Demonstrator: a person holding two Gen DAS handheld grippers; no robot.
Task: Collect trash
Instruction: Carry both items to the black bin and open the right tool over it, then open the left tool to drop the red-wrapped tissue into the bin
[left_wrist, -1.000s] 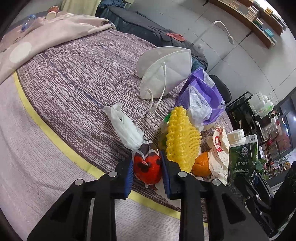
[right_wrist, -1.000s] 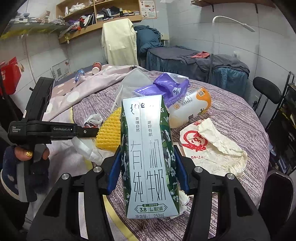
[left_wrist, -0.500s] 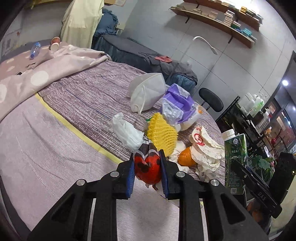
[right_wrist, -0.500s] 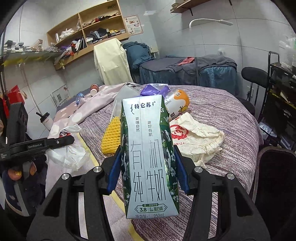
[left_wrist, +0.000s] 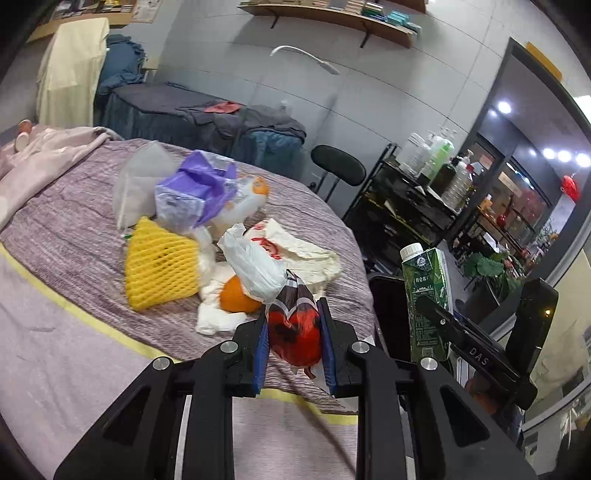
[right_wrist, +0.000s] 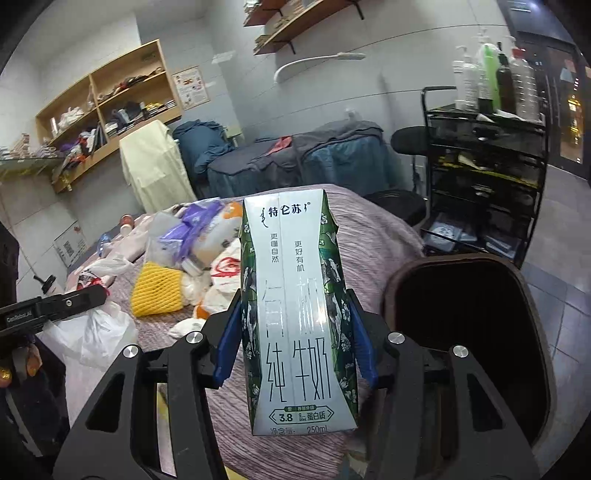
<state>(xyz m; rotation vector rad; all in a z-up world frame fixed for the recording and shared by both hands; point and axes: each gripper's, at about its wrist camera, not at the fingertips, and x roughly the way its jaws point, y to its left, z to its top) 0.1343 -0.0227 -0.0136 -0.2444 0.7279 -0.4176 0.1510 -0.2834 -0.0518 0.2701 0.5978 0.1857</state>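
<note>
My left gripper is shut on a red snack wrapper with a white plastic bag hanging from it, held above the bed's near edge. My right gripper is shut on a green and white milk carton, upright, beside a dark trash bin. The carton also shows in the left wrist view. More trash lies on the bed: a yellow foam net, an orange peel, a printed white bag, a purple bag and a face mask.
The purple striped bed cover has a yellow border. A black stool and a black shelf cart with bottles stand beyond the bed. Another covered bed is at the back wall.
Both grippers have lifted and swung right, away from the trash pile. The left took the wrapper and white bag off the bed. The trash bin has come into the right wrist view.
</note>
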